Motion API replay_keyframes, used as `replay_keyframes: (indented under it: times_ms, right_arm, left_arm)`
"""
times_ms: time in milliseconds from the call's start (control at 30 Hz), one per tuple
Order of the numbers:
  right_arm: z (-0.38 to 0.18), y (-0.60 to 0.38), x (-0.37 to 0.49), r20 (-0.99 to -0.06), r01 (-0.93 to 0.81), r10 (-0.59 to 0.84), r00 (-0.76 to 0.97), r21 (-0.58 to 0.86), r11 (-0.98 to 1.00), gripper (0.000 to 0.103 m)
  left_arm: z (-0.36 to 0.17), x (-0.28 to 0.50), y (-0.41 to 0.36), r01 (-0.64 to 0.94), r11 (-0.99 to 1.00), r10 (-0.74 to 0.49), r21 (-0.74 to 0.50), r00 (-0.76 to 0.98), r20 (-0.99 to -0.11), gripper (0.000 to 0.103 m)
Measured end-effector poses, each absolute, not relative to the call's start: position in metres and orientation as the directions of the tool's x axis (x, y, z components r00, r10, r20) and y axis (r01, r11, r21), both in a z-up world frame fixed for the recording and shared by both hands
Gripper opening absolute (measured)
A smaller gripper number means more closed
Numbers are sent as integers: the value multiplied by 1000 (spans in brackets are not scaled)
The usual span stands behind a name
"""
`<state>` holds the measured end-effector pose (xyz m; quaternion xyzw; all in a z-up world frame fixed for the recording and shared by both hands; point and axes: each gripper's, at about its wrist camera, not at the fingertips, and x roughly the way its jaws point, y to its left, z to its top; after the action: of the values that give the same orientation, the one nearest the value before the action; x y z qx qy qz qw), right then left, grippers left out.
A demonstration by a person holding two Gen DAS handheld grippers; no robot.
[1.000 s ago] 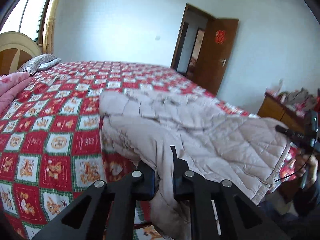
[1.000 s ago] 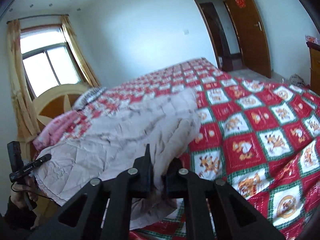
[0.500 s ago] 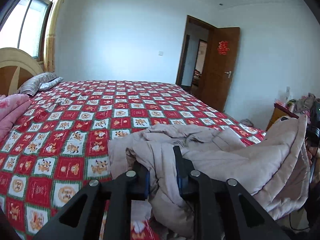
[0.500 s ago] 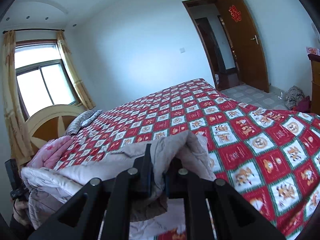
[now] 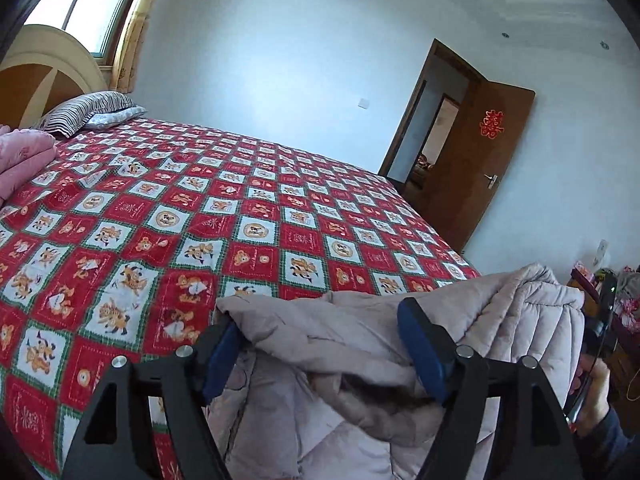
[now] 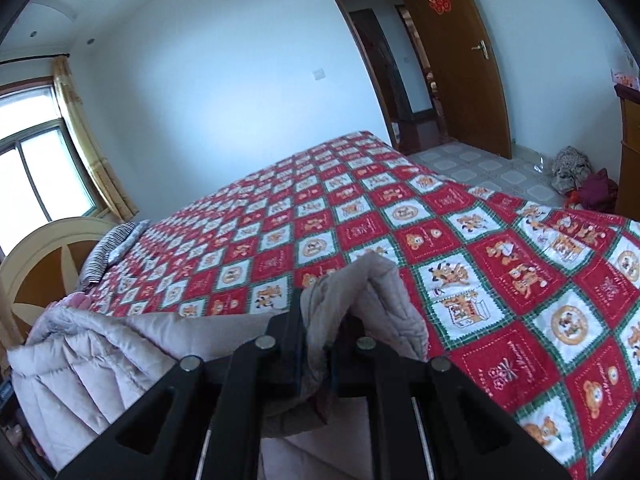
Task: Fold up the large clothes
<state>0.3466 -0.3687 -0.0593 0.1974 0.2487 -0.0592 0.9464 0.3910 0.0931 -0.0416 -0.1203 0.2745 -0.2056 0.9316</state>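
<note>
The risk, as I judged it, was the fold falling apart: your left gripper [image 5: 320, 332] was letting go, and the puffy beige coat [image 5: 352, 344] could spring back or slide off the bed's [image 5: 248, 216] near edge at 6 o'clock. If your right gripper [image 6: 320, 344] pulled on alone, the layers could skew. Your left jaws were wide and opening, fabric lying loose between them, the pads not pressing. Your right jaws were closed tight on a bunched ridge of the coat, which lay heaped on the bed's near edge.
</note>
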Motion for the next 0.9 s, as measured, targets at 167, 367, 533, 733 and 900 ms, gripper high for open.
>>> replay_keyframes:
  times_ms: [167, 367, 533, 733, 900]
  right_arm:
    - [-87, -372, 381, -549, 260, -38, 835, 332, 907, 12]
    - [-117, -368, 414, -602, 285, -75, 795, 262, 922, 13]
    - [-122, -361, 438, -630, 323, -122, 767, 215, 922, 14]
    - [-117, -356, 444, -618, 358, -158, 770, 214, 909, 39]
    - [-80, -319, 388, -434, 306, -178, 883, 244, 920, 100]
  left_arm:
    - [-45, 416, 83, 306, 900, -426, -309, 767, -480, 84]
    - [-41, 430, 81, 213, 955, -285, -206, 851, -441, 102]
    - [-54, 421, 39, 239, 969, -242, -66, 851, -467, 102]
    - [-60, 383, -20, 288, 956, -240, 64, 886, -398, 102]
    - [-73, 374, -56, 268, 947, -195, 179, 919, -341, 102]
